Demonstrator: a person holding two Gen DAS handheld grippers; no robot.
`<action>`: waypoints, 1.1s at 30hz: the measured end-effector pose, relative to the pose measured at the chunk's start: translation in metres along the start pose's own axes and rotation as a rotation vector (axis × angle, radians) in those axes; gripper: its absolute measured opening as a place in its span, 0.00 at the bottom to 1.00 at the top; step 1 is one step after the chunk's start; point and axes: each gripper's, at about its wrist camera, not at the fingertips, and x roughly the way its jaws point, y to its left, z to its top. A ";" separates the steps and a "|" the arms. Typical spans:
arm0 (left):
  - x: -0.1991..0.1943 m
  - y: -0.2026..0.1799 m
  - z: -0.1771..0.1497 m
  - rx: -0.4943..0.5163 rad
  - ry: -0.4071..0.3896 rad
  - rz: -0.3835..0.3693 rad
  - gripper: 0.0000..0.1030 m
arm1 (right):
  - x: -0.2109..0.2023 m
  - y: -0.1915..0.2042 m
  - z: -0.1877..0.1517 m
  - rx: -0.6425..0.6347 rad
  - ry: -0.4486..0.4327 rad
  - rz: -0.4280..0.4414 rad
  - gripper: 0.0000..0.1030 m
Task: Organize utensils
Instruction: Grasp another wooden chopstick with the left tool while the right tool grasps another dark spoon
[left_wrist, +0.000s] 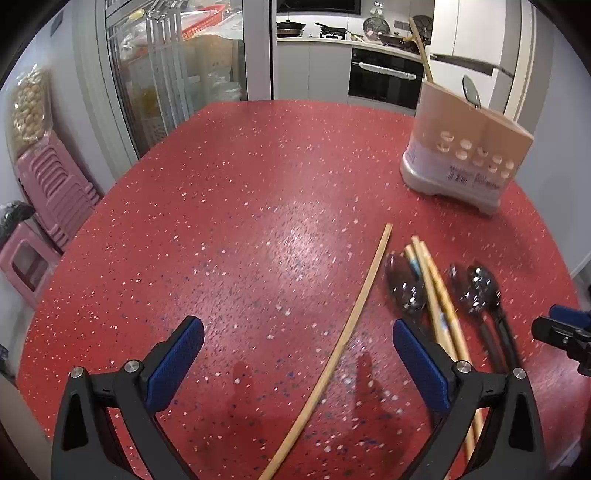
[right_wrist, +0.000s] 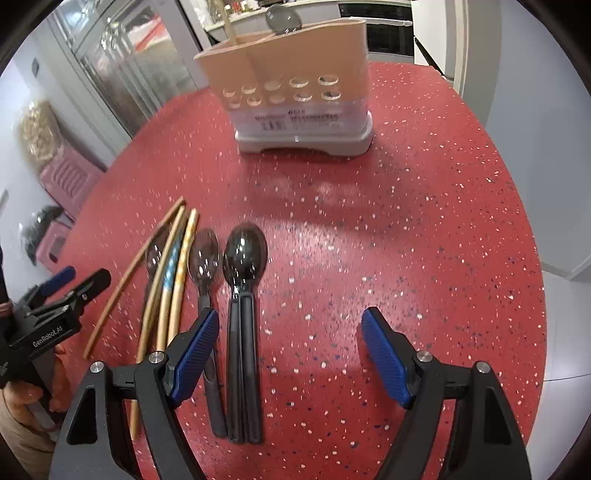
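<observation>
Black spoons (right_wrist: 242, 295) between right gripper's (right_wrist: 288, 354) wide jaws, chopsticks (right_wrist: 173, 280) left

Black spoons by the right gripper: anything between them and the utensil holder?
Nothing visible does. From the black spoons to the utensil holder there is only bare red table. The right gripper is open, holding nothing, above their handles.

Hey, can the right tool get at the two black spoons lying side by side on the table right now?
Probably yes. The right tool is open and holds nothing, and the black spoons lie bare on the red table, just inside its left finger. Nothing covers them.
</observation>
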 end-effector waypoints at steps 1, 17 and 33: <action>0.001 -0.001 -0.002 0.005 0.003 0.007 1.00 | 0.002 0.003 -0.004 -0.008 0.005 -0.007 0.80; 0.006 0.007 -0.014 0.010 0.025 0.026 1.00 | 0.018 0.017 -0.014 -0.079 0.046 -0.136 0.74; 0.024 -0.003 -0.005 0.132 0.070 0.009 1.00 | 0.036 0.024 0.014 -0.204 0.075 -0.172 0.52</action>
